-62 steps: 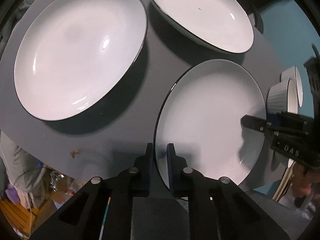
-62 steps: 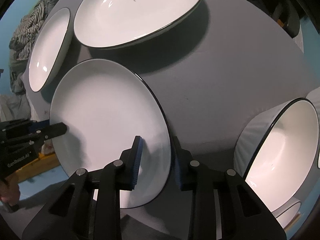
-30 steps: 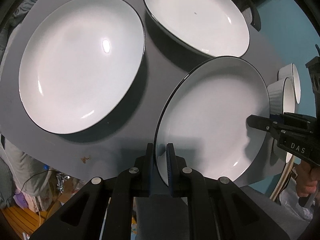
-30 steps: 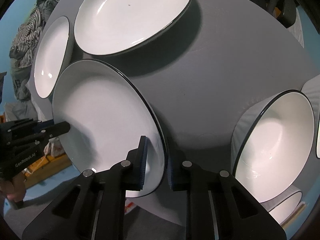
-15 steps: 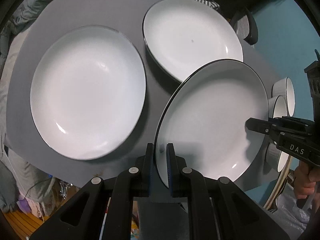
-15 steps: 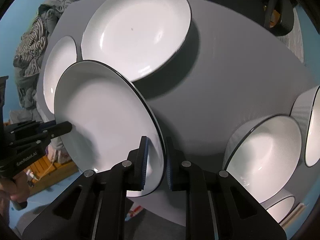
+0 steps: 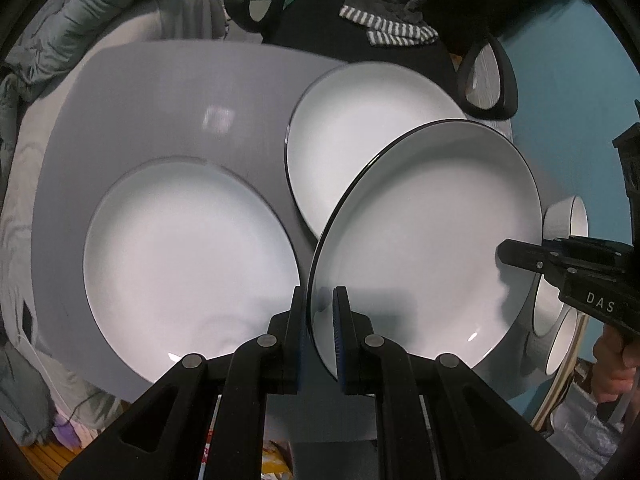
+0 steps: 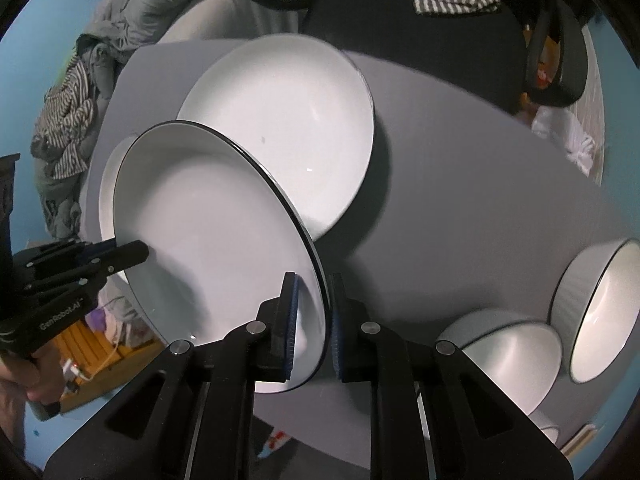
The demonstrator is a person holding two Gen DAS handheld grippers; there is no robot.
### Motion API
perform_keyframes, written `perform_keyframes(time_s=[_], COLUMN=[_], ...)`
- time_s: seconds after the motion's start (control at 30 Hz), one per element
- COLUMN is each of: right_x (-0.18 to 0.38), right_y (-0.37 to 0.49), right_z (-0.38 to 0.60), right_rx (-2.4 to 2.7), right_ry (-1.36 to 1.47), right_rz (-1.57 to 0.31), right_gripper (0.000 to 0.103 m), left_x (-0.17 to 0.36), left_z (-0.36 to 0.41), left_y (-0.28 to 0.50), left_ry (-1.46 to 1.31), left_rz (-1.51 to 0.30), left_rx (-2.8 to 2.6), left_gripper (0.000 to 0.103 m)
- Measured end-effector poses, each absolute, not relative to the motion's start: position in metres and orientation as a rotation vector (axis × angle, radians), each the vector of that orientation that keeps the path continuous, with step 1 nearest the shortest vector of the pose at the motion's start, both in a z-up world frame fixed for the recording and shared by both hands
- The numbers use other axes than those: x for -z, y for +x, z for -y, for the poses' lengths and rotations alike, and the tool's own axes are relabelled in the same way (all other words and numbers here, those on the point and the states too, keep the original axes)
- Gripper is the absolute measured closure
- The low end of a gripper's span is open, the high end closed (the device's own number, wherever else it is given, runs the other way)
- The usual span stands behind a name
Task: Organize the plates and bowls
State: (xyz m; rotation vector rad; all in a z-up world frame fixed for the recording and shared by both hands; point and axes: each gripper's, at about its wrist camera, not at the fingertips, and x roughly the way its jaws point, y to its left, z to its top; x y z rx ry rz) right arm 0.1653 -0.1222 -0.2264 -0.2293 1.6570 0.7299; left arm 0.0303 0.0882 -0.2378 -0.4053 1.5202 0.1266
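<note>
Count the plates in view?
3: held plate gripped at opposite rims by left gripper and right gripper; near plate and far plate on table.

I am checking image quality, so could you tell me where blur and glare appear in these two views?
Left wrist view: the table and the resting plate look motion-smeared, while the held plate stays sharp. Right wrist view: small glints only, far plate rim slightly smeared.

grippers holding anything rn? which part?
One white plate, held at its dark rim on opposite edges: left gripper on one edge, right gripper on the other.
</note>
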Motion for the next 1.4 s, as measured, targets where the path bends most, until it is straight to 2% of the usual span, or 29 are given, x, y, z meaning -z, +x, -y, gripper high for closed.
perform_keyframes(time_s=[0.53, 1.13, 1.4], right_x=[0.241, 0.255, 0.252], right_y=[0.207, 0.225, 0.229], right_z=[0.088, 0.076, 0.072], right_rx=[-0.693, -0.623, -0.601], right_ry=[-0.193, -0.215, -0.200], right_rz=[-1.680, -1.723, -1.748], right_gripper=[0.088, 0.087, 0.080], left_x=[0.237, 0.251, 0.252], left_z=[-0.121, -0.122, -0.122], left_y=[0.085, 0.114, 0.117], left_ry=[-0.350, -0.333, -0.312], left_rz=[-1.552, -1.592, -1.601], left_rx=[-0.159, -0.157, -0.144], left_gripper=[0.092, 0.092, 0.092])
